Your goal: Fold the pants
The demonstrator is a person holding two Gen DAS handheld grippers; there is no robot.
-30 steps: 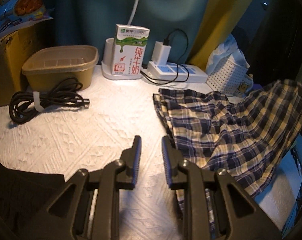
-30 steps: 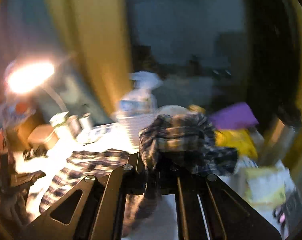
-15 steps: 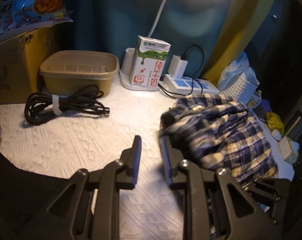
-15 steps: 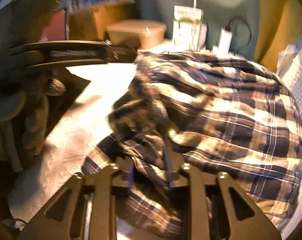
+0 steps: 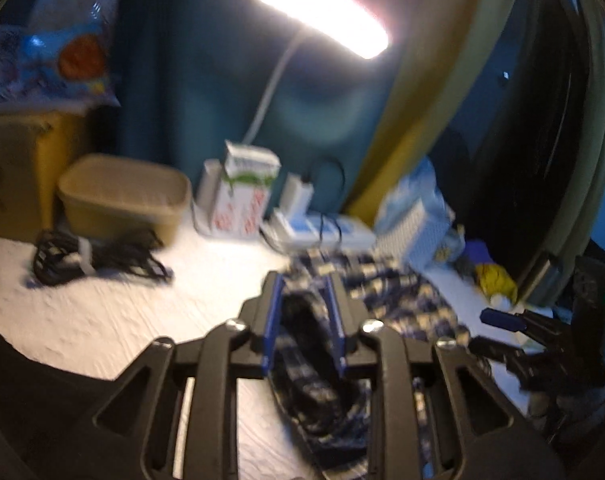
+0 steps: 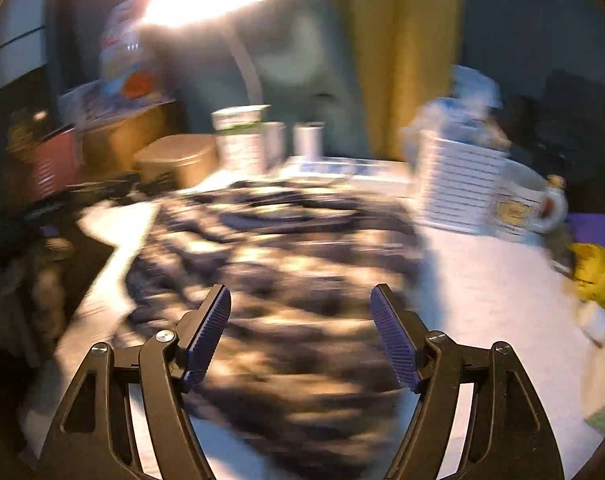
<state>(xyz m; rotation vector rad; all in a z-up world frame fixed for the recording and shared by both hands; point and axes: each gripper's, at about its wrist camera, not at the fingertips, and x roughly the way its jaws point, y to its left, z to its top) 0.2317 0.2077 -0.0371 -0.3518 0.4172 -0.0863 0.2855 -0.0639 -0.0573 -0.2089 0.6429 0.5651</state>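
The soft plaid pants (image 6: 286,280) lay rumpled on the nubbly white tablecloth (image 5: 102,312), beneath the right gripper (image 6: 300,332), jaws spread wide, and the left gripper (image 5: 304,316), jaws parted around a fold.

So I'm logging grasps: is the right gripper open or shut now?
Open. The right gripper has its jaws spread wide above the plaid pants, with nothing pinched between them.

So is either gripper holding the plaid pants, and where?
Right gripper is open, empty. Left gripper straddles the plaid pants edge; grip unclear.
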